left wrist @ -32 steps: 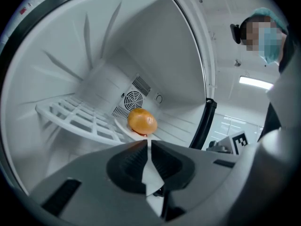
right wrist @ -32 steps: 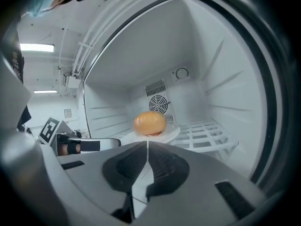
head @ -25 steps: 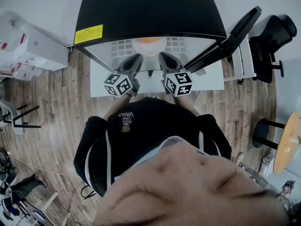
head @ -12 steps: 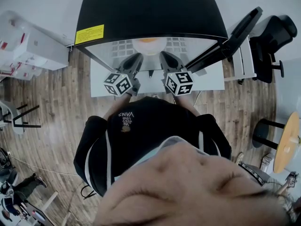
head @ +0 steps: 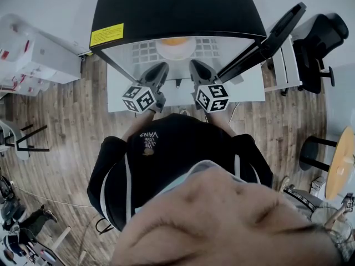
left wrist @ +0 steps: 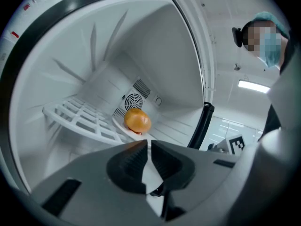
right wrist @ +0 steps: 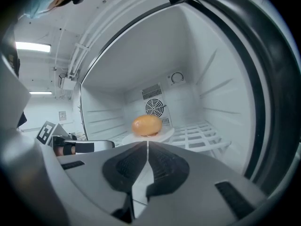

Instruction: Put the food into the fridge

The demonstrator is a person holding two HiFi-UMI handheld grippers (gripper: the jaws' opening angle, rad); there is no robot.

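Head view: bun [head: 175, 41] amid bare rack [head: 145, 52]

1. A white slatted shelf [right wrist: 202, 134] runs across the inside of the fridge [head: 172, 10]
2. A white plate [right wrist: 162, 136] lies directly on the shelf, towards the back wall
3. A round orange-brown bun [right wrist: 146, 125] sits on the plate

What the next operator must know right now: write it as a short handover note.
Left gripper: shut, empty, in front of the open fridge.
Right gripper: shut, empty, beside it.
Food: on a white plate on the wire shelf inside.
Done: food is in the fridge.
Left: door stands open; probably close it.
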